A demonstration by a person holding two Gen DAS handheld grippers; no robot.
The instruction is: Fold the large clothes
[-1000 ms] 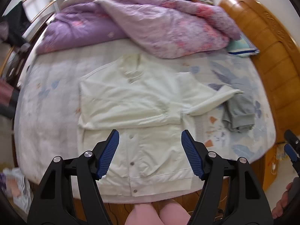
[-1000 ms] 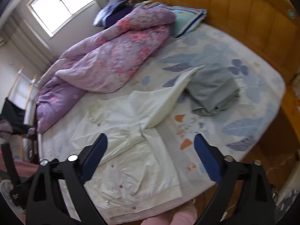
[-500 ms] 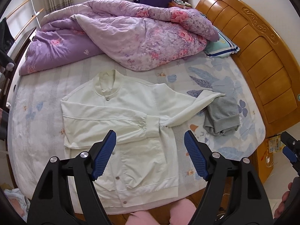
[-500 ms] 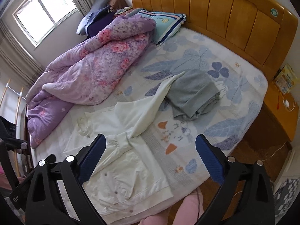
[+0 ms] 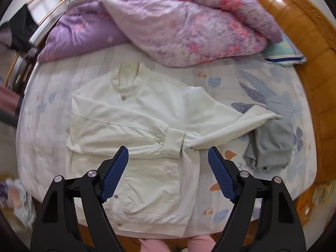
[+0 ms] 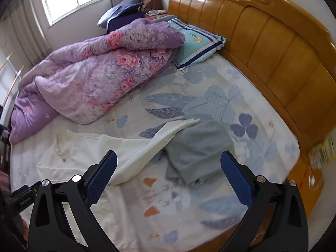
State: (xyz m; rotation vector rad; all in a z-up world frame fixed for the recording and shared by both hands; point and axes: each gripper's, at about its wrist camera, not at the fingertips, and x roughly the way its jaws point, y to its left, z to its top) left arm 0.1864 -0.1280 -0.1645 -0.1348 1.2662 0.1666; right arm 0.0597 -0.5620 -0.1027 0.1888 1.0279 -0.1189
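Note:
A cream white jacket [image 5: 134, 130] lies flat, front up, on the bed. One sleeve is folded across its chest. The other sleeve [image 5: 233, 124] stretches out to the right, its cuff resting on a folded grey garment [image 5: 271, 145]. My left gripper [image 5: 168, 168] is open and empty, held above the jacket's lower half. My right gripper [image 6: 168, 174] is open and empty, above the outstretched sleeve [image 6: 155, 147] and the grey garment [image 6: 197, 149].
A purple floral duvet [image 5: 178, 25] is heaped at the far side of the bed. A teal pillow [image 6: 197, 44] lies by the wooden headboard [image 6: 262, 42]. The floral sheet [image 6: 210, 105] covers the mattress. Clutter sits on the floor at the left [image 5: 19, 199].
Both grippers have moved closer to the bed. The right view has swung toward the headboard and the outstretched sleeve. The jacket and grey garment lie as before.

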